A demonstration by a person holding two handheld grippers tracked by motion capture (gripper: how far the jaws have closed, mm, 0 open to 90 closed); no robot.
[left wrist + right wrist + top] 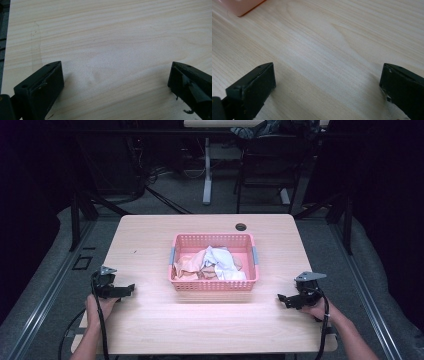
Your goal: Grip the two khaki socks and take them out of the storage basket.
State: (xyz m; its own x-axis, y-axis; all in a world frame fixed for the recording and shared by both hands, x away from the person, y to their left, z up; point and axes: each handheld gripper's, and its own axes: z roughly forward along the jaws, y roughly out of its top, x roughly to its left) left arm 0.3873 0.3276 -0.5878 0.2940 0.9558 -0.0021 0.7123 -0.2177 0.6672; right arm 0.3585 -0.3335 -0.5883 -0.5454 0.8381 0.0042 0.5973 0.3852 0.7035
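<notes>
The left gripper [131, 288] rested near the left edge of the worktop [150, 320], its jaws spread wide with bare wood between them; in the left gripper view [116, 82] the two black jaws stood far apart over the pale grain. The right gripper [281, 299] sat near the right edge, likewise spread wide and pinching nothing, and the right gripper view [328, 82] showed plain wood between its jaws. Each gripper pointed inward toward the middle of the worktop, and each was well apart from the other.

Between them, at the middle of the worktop and a little toward the far edge, stood a pink basket [214, 285] with perforated walls and a grey handle at each short end. A corner of it appeared at the top left of the right gripper view [239, 6]. Inside lay crumpled cloths [212, 262], white ones heaped toward the middle and right, peach ones on the left. Neither gripper touched the basket or the cloths.

A dark round hole [241, 226] sat in the worktop near its far edge, just behind the basket's right end. The person's forearms came in from the near edge, a black cable [102, 325] trailing from the left gripper.
</notes>
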